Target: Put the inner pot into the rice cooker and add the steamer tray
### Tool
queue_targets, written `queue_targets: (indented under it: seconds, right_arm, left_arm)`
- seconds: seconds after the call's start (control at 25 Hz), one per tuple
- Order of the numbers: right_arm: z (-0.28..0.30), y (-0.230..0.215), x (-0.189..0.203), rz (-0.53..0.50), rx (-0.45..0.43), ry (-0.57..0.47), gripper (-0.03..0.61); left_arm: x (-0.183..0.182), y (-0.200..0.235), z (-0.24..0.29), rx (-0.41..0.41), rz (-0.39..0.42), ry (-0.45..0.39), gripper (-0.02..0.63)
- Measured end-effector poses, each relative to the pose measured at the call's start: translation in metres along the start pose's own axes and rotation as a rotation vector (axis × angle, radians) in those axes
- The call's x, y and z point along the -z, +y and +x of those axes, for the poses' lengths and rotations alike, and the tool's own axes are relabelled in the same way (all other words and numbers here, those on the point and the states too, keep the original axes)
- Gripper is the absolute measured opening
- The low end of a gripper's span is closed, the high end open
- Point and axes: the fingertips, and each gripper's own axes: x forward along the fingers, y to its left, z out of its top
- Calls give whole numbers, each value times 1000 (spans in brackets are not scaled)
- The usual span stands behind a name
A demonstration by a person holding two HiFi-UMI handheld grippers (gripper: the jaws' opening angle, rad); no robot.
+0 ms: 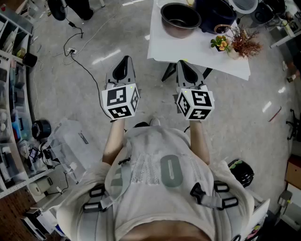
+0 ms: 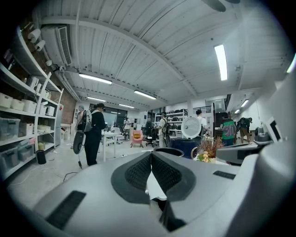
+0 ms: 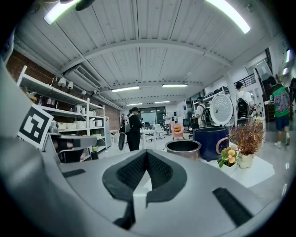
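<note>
In the head view the top edge cuts off the dark blue rice cooker [image 1: 214,16] and most of its raised white lid [image 1: 244,4], and in the left gripper view only the rim of the inner pot [image 2: 169,151] shows above the gripper's grey body. The inner pot [image 1: 180,19] stands upright on the white table [image 1: 188,47], mouth facing up, just left of the rice cooker and apart from both grippers. It is a round bowl, so no long axis shows. Its wall is dull brushed metal with a dark inside and a thin rolled rim [image 3: 183,149]. The cooker [image 3: 211,141] is a smooth, glossy drum, with a pot of dried twigs and small flowers [image 3: 247,139] beside it. The left gripper [image 1: 123,63] and the right gripper [image 1: 184,66] hang over the grey concrete floor short of the table. Each has its ribbed black pads pressed together at the tips, with nothing between them [image 2: 151,155] [image 3: 145,155].
</note>
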Motion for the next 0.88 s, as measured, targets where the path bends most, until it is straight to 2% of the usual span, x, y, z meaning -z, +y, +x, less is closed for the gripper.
queue_targets:
  seconds: [0.24, 0.56, 0.72, 0.88]
  right_arm:
    - [0, -1, -1, -3, -14, 10, 6]
    - [4, 8, 6, 43, -61, 18, 6]
    - [7, 9, 11, 88, -82, 22, 6]
    - [8, 11, 8, 82, -88, 16, 6]
  left_arm:
    - [-4, -1, 6, 1, -12, 2, 21]
    - [7, -3, 11, 24, -12, 51, 21]
    - [14, 3, 7, -5, -31, 64, 21]
    - [13, 14, 0, -42, -61, 59, 21]
